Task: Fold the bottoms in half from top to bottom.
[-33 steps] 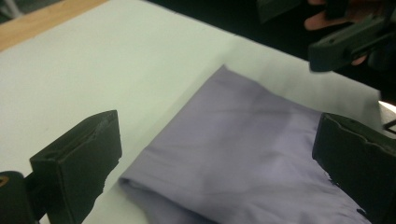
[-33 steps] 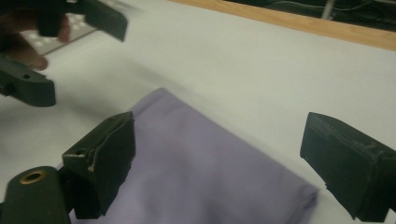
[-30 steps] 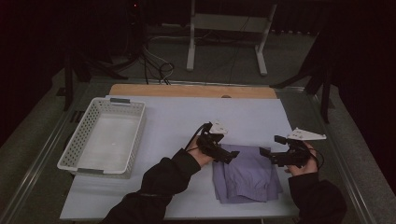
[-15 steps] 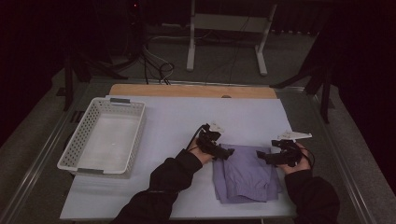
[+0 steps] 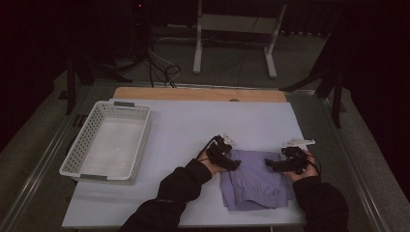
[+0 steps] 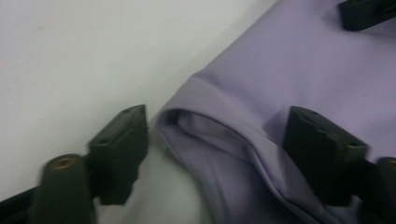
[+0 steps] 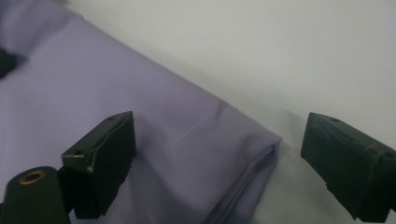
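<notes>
A folded lavender cloth (image 5: pixel 254 186) lies on the white table (image 5: pixel 193 121), near its front right. My left gripper (image 5: pixel 232 162) sits low at the cloth's far left corner. In the left gripper view its jaws (image 6: pixel 217 121) straddle the folded corner of the cloth (image 6: pixel 289 60); they have just been closing, and a gap still shows on both sides of the fold. My right gripper (image 5: pixel 270 166) is at the far right corner. Its jaws (image 7: pixel 220 123) stand wide, one over the cloth (image 7: pixel 93 70), the other over bare table.
A white perforated basket (image 5: pixel 143 140) stands at the table's left. A wooden strip (image 5: pixel 198 94) runs along the far edge, with a metal stand (image 5: pixel 232 29) and cables on the floor behind. Bare tabletop lies between basket and cloth.
Both hands have come down onto the cloth's far corners. The left gripper's jaws stand narrower than before. The cloth has not shifted.
</notes>
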`<state>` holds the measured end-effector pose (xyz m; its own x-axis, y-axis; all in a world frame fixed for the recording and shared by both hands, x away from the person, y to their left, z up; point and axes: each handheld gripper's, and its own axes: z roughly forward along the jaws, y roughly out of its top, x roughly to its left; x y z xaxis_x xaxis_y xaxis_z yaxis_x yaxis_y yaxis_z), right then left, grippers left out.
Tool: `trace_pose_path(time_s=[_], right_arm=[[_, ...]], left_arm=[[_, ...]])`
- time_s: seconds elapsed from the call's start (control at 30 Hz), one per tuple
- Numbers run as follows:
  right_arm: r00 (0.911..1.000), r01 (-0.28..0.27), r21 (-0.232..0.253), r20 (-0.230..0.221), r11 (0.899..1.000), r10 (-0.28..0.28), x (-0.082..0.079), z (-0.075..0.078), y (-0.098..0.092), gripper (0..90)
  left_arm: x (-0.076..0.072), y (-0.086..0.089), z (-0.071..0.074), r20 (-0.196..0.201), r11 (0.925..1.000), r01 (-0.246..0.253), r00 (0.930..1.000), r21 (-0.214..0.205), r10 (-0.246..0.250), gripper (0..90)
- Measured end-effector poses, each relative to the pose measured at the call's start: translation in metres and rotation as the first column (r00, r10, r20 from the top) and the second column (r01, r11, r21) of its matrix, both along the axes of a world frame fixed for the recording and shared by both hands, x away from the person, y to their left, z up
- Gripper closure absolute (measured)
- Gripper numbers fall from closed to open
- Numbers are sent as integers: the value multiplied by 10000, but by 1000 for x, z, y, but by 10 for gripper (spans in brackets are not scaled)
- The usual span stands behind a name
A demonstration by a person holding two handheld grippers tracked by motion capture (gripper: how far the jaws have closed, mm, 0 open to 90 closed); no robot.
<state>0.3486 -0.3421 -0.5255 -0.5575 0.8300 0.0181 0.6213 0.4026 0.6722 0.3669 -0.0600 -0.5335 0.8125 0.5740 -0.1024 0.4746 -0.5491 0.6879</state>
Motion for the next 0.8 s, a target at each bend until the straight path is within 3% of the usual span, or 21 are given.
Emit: trace_pose_path(time_s=[0.1, 0.23, 0.3, 0.43, 0.53, 0.7, 0.8], right_arm=[[9999, -74, -117, -101, 9999, 72, 0, -3, 3, 129], [9998, -159, -67, -121, 9999, 158, 1, -3, 3, 152], [9995, -303, 45, -44, 9995, 303, -3, -2, 3, 253], [9992, -408, 225, -49, 9989, 409, -6, -1, 3, 392], [9990, -427, 425, -121, 9982, 433, -7, 0, 2, 487], [9973, -665, 423, -270, 9969, 677, -11, 2, 5, 631], [9959, -808, 612, -357, 9949, 830, -13, 3, 6, 740]], left_arm=[[-3, -1, -1, 230, 9999, -37, 9997, 108, 35, 285], [-5, 0, 0, 201, 9997, 229, 9995, -108, -227, 381], [-6, -1, 0, 121, 9991, 383, 9992, -177, -381, 461], [-8, -1, 0, 177, 9988, 389, 9991, -287, -384, 524], [-7, -1, 0, -62, 9981, 394, 9992, -470, -397, 608], [-8, -4, 1, -61, 9985, 336, 9994, -426, -339, 664], [-9, -5, 1, -355, 9983, 206, 9991, -547, -226, 721]])
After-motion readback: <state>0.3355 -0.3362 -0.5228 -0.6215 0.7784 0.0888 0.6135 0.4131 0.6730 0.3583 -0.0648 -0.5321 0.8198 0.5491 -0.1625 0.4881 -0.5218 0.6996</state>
